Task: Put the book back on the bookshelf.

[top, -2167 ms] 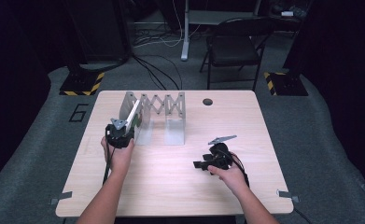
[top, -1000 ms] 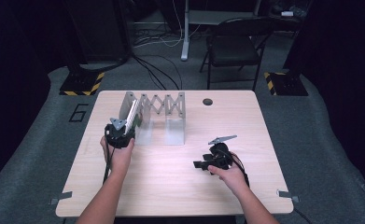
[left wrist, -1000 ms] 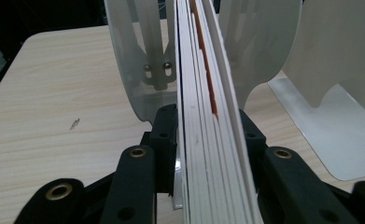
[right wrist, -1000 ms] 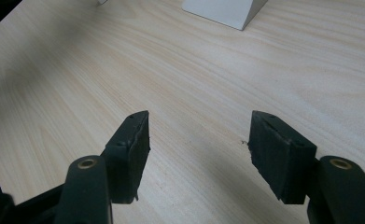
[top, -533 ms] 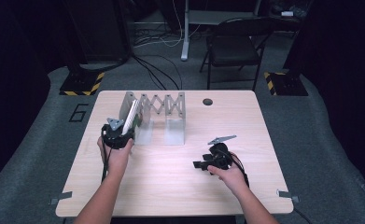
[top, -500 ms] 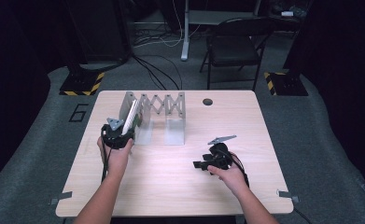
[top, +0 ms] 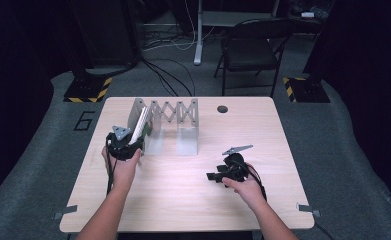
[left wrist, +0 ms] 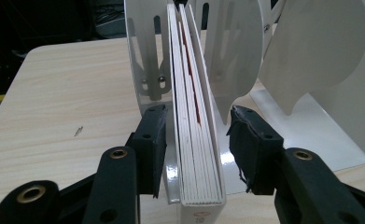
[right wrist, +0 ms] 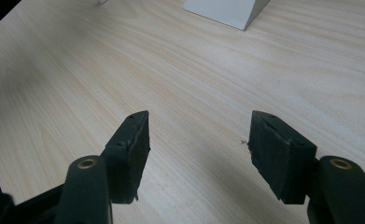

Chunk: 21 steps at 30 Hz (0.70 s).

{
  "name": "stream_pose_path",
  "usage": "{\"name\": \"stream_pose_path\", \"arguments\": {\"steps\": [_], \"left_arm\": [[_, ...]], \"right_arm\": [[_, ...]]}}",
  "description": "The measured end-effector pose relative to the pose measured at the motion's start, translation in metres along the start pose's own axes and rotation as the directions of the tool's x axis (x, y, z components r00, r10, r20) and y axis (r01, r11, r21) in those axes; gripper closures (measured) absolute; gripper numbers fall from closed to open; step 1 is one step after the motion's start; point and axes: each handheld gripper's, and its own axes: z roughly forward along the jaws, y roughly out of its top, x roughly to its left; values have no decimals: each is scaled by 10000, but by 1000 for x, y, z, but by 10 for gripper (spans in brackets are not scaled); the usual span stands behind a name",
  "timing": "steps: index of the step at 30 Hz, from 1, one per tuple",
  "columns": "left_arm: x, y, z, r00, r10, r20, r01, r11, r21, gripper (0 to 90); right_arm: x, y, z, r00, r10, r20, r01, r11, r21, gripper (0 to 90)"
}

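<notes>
I am easing my left gripper [left wrist: 196, 140] off the book [left wrist: 194, 154], now standing in the rack [left wrist: 145, 56] at twelve o'clock, jaws just opening, while my right gripper [right wrist: 199, 156] is idling unclenched and empty.

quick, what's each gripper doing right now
left gripper: fingers have just been opening, apart around the white book in the rack, not pressing it
right gripper: open, nothing between the fingers

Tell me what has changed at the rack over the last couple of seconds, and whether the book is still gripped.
The left gripper has just been opening its jaws: the book stands between them in the white rack, with gaps at both pads, so it is let go. Earlier the book leaned more; now it stands straighter in its slot. The right gripper stayed open on the table, empty.
</notes>
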Motion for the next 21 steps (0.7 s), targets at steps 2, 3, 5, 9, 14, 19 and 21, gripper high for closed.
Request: {"name": "stream_pose_path", "arguments": {"steps": [2, 3, 5, 9, 14, 19, 21], "left_arm": [[0, 2, -3, 10000, 79, -4, -78, 10000, 7, 565], [-1, 2, -3, 10000, 60, -29, -60, 9999, -116, 565], [-1, 3, -6, 10000, 69, 23, -69, 9999, -126, 565], [-1, 4, -10, 10000, 71, 68, -70, 9998, -178, 567], [-1, 6, -15, 9998, 123, 129, -119, 9996, -272, 568], [-2, 8, -21, 9998, 93, 196, -84, 9991, -427, 570], [-2, 7, -22, 9997, 39, 249, -28, 9990, -438, 572]], "right_arm": [[0, 0, 0, 10000, 1, -6, -1, 10000, -16, 384], [0, 0, 1, 10000, -93, -9, 93, 9999, -66, 384], [0, 0, 1, 10000, -94, -29, 94, 9999, -56, 384], [0, 0, 1, 10000, -92, -36, 91, 9999, -42, 384], [1, 0, 2, 10000, 29, -37, -29, 10000, 47, 384], [1, 0, 3, 10000, -24, -37, 25, 10000, 47, 383], [1, 1, 4, 10000, -53, -13, 54, 10000, 19, 384]]}}
